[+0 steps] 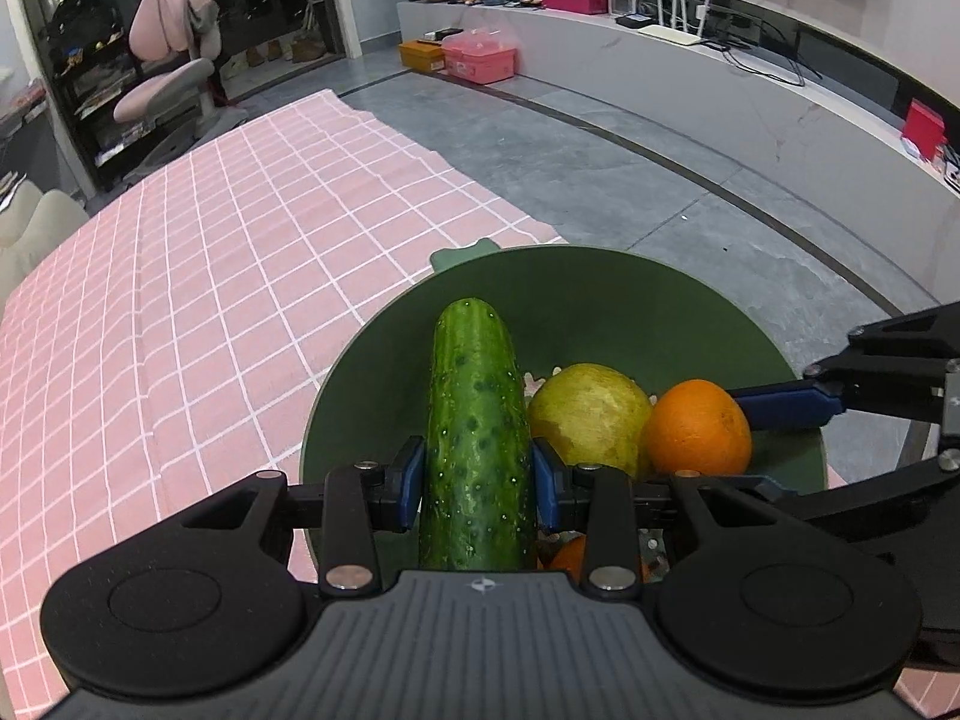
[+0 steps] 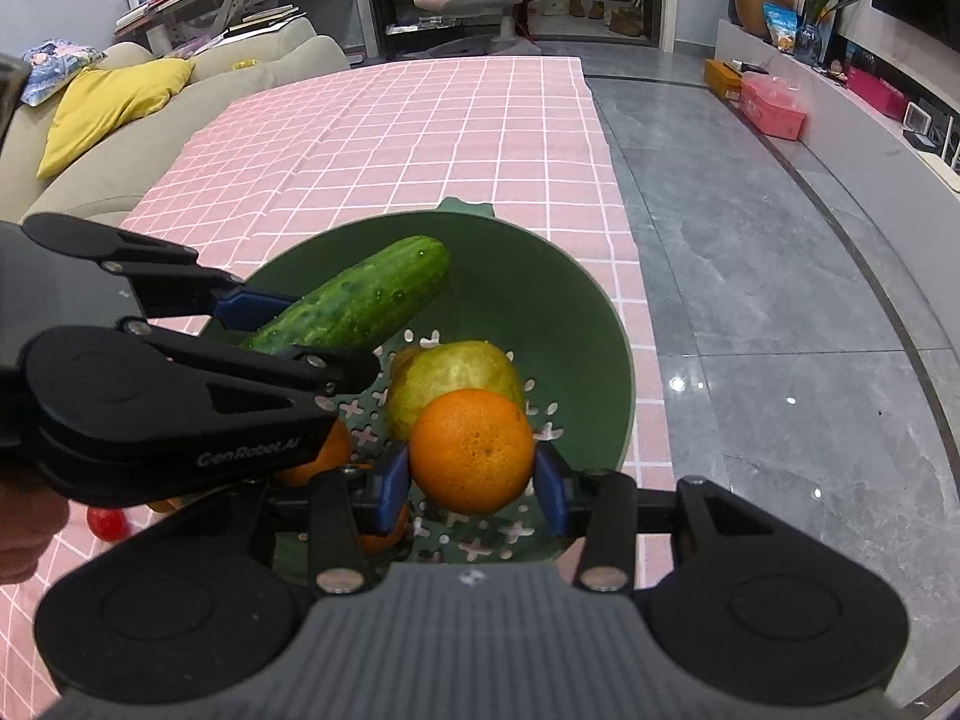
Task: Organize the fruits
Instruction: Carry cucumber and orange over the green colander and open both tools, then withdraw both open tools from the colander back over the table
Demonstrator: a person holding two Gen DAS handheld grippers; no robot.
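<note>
A green colander bowl (image 1: 600, 288) (image 2: 540, 276) sits on the pink checked tablecloth. My left gripper (image 1: 478, 483) is shut on a green cucumber (image 1: 477, 432) and holds it over the bowl; the cucumber also shows in the right wrist view (image 2: 360, 300). My right gripper (image 2: 472, 474) is shut on an orange (image 2: 472, 450) over the bowl; this orange also shows in the left wrist view (image 1: 696, 429). A yellow-green pear-like fruit (image 1: 591, 414) (image 2: 456, 372) lies in the bowl. Other orange fruits (image 2: 327, 450) lie lower in the bowl, partly hidden.
A small red fruit (image 2: 108, 522) lies on the tablecloth (image 2: 420, 138) left of the bowl. The bowl stands near the table's right edge, above the grey floor (image 2: 780, 300). A sofa with a yellow cushion (image 2: 108, 102) lies beyond the table's left side.
</note>
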